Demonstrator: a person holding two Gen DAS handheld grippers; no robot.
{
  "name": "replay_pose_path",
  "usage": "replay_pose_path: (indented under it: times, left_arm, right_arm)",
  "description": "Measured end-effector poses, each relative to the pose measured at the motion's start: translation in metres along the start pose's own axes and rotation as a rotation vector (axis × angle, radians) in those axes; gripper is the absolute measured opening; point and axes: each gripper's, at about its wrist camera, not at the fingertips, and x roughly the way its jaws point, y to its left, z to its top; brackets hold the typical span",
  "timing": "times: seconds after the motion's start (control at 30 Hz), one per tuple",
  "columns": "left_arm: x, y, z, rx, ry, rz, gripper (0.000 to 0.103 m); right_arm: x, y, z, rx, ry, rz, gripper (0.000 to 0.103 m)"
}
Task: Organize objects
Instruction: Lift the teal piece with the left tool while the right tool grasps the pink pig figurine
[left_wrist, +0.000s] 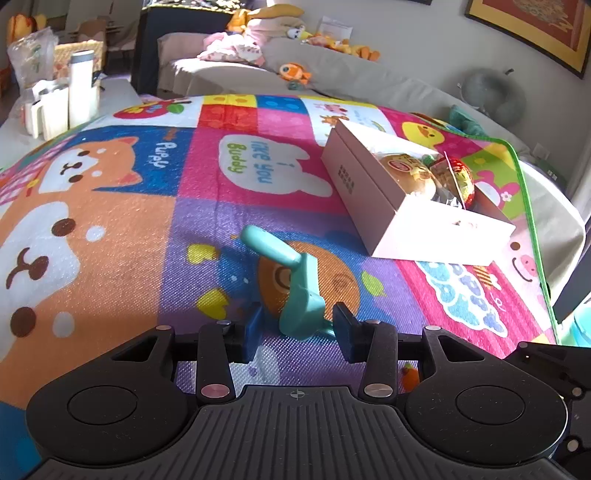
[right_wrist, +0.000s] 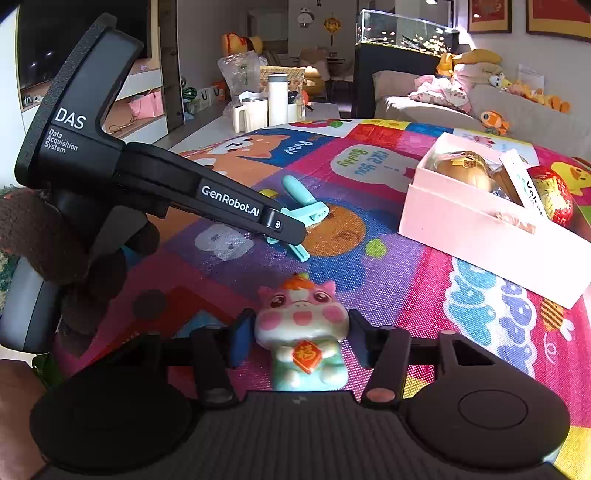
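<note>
Over on the left, left gripper (left_wrist: 297, 330) low over the play mat (left_wrist: 110, 229), blue pads either side of the teal clip (left_wrist: 295, 291), a gap showing on both sides, so loose around it, not pinching. Further right, right gripper (right_wrist: 301, 334) clamped on the pink pig figurine (right_wrist: 303, 328), pads tight against its cheeks, feet near the mat. Far right, pink box (right_wrist: 476, 236) lying open on the mat, holding wrapped buns (right_wrist: 465, 168) and a red foil ball (right_wrist: 552, 195).
</note>
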Motion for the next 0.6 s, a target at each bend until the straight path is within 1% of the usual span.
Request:
replay_pose_path:
  times: [0.07,0.13,0.23,0.33,0.47,0.6]
  left_arm:
    - [0.000,0.000,0.000,0.001,0.000,-0.003,0.044]
    - [0.001,0.000,0.001,-0.003,0.000,-0.027,0.035]
    - [0.002,0.000,0.004,-0.012,0.002,-0.023,0.033]
    - [0.001,-0.001,0.008,-0.002,0.001,-0.025,0.031]
    - [-0.007,-0.011,0.010,0.056,-0.008,-0.048,0.031]
    - [-0.023,-0.024,0.010,0.124,-0.009,-0.098,0.031]
  right_arm:
    - [-0.003,-0.005,-0.001,0.011,0.002,-0.007,0.050]
    - [-0.007,-0.012,-0.002,0.028,0.001,-0.021,0.050]
    - [-0.016,-0.027,-0.001,0.075,-0.005,-0.042,0.050]
    - [-0.028,-0.040,-0.001,0.118,-0.032,-0.070,0.050]
    - [-0.043,-0.052,0.000,0.147,-0.075,-0.093,0.050]
    - [-0.056,-0.064,-0.002,0.173,-0.110,-0.106,0.050]
